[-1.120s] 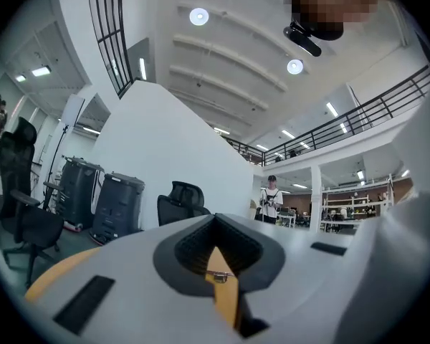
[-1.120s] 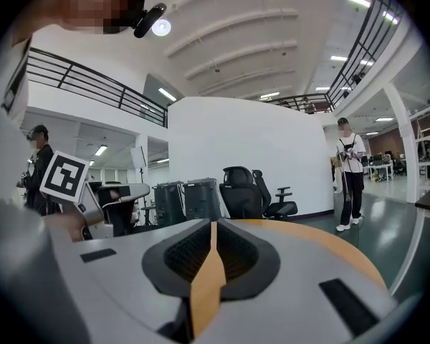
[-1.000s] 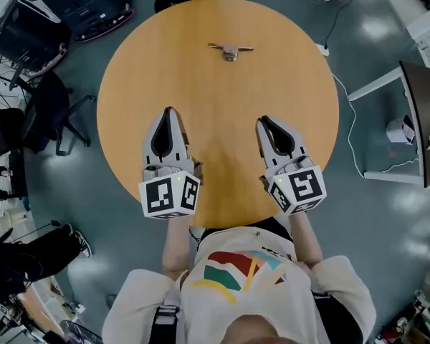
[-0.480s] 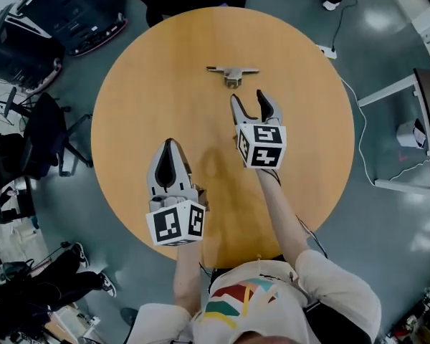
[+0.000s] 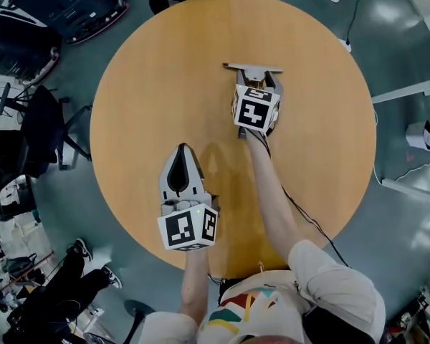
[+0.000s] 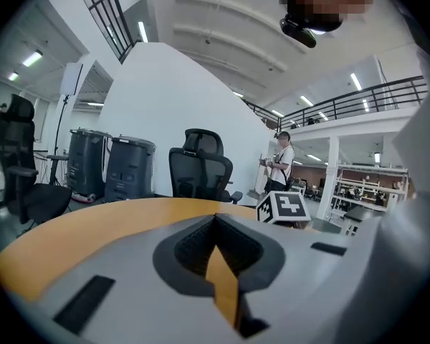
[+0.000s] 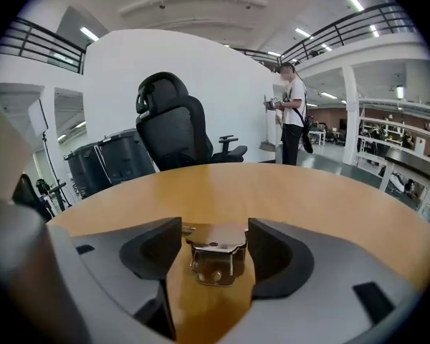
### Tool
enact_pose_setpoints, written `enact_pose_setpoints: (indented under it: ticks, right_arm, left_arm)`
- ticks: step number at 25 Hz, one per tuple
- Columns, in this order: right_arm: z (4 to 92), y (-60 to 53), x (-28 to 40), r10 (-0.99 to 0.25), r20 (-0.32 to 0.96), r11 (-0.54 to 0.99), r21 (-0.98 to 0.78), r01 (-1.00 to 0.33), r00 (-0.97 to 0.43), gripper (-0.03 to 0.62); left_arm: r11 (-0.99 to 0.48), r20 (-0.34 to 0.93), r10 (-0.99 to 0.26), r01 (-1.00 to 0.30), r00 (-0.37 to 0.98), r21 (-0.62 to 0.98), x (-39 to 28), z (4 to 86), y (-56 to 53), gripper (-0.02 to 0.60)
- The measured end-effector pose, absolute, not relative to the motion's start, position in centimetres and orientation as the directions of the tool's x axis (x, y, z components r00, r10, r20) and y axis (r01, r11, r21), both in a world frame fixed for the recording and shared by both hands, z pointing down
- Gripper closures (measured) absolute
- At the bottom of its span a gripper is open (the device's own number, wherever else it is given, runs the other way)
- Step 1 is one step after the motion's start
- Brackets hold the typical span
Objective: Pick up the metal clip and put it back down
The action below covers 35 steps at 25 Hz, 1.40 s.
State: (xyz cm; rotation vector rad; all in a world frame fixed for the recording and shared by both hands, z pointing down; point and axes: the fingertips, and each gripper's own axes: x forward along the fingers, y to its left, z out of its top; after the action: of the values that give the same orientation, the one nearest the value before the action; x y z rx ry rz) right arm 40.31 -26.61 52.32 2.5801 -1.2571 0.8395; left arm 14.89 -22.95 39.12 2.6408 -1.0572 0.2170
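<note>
The metal clip [image 5: 252, 68] lies on the round wooden table [image 5: 150, 84] at its far side. My right gripper [image 5: 258, 79] reaches over it, its marker cube covering most of the fingers in the head view. In the right gripper view the clip [image 7: 216, 253] sits on the wood between the two dark fingertips of the right gripper [image 7: 215, 236]; the jaws are opening and flank it closely on both sides. My left gripper [image 5: 180, 150] rests near the table's front, shut and empty; in its own view the left gripper [image 6: 215, 218] shows its tips meeting.
Black office chairs [image 5: 46, 120] and dark bins [image 5: 64, 6] stand left of the table. A white desk [image 5: 416, 135] and a floor cable [image 5: 358, 20] lie to the right. A person [image 7: 294, 113] stands far beyond the table.
My right gripper moved from the table's front forward to the clip and opened around it. The left gripper stayed in place, shut.
</note>
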Motion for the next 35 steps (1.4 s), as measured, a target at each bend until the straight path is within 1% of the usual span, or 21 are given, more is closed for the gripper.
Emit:
enact_pose_setpoints:
  ticks: [4, 6, 10, 14, 18, 21, 24, 29, 33, 35]
  right_arm:
    - [54.3, -26.8, 41.3, -0.670, 0.578, -0.650, -0.153, -0.745, 0.466, 0.322]
    - [54.9, -27.0, 41.3, -0.662, 0.596, -0.646, -0.148, -0.749, 0.454, 0.322]
    - [55.3, -28.1, 41.1, -0.623, 0.634, -0.640, -0.076, -0.764, 0.459, 0.322]
    - [55.4, -28.3, 41.2, -0.573, 0.648, -0.653, 0.010, -0.757, 0.503, 0.324]
    - [55.6, -27.9, 41.2, -0.580, 0.653, -0.644, -0.002, -0.765, 0.486, 0.322]
    - [54.8, -28.0, 40.6, -0.618, 0.646, -0.612, -0.038, -0.790, 0.448, 0.322]
    - [51.5, -27.7, 40.0, -0.674, 0.589, -0.588, -0.064, -0.806, 0.445, 0.322]
    - [42.4, -25.7, 37.4, -0.781, 0.446, -0.529, -0.099, -0.843, 0.438, 0.322]
    - [34.1, -22.1, 35.2, -0.864, 0.323, -0.458, -0.187, -0.869, 0.386, 0.322]
    - [30.6, -19.3, 34.2, -0.887, 0.257, -0.437, -0.194, -0.878, 0.384, 0.322]
  left_arm:
    - [-0.703, 0.214, -0.646, -0.680, 0.733, 0.209, 16.0, 39.1, -23.6, 0.538]
    - [-0.700, 0.212, -0.646, -0.679, 0.734, 0.221, 16.3, 39.4, -23.9, 0.538]
    - [-0.698, 0.230, -0.637, -0.677, 0.736, 0.234, 16.5, 39.8, -24.3, 0.538]
    - [-0.703, 0.218, -0.636, -0.672, 0.741, 0.233, 16.9, 38.9, -23.3, 0.538]
    - [-0.701, 0.205, -0.642, -0.674, 0.739, 0.234, 16.3, 38.0, -22.4, 0.538]
    - [-0.695, 0.191, -0.656, -0.683, 0.730, 0.225, 15.2, 36.9, -21.9, 0.538]
    - [-0.688, 0.168, -0.674, -0.694, 0.720, 0.214, 14.2, 35.3, -21.5, 0.538]
    - [-0.677, 0.111, -0.699, -0.704, 0.706, 0.216, 12.2, 31.7, -20.1, 0.538]
    - [-0.679, 0.046, -0.713, -0.706, 0.699, 0.203, 11.2, 28.2, -18.3, 0.538]
    - [-0.679, 0.016, -0.719, -0.707, 0.695, 0.199, 10.6, 26.8, -17.1, 0.538]
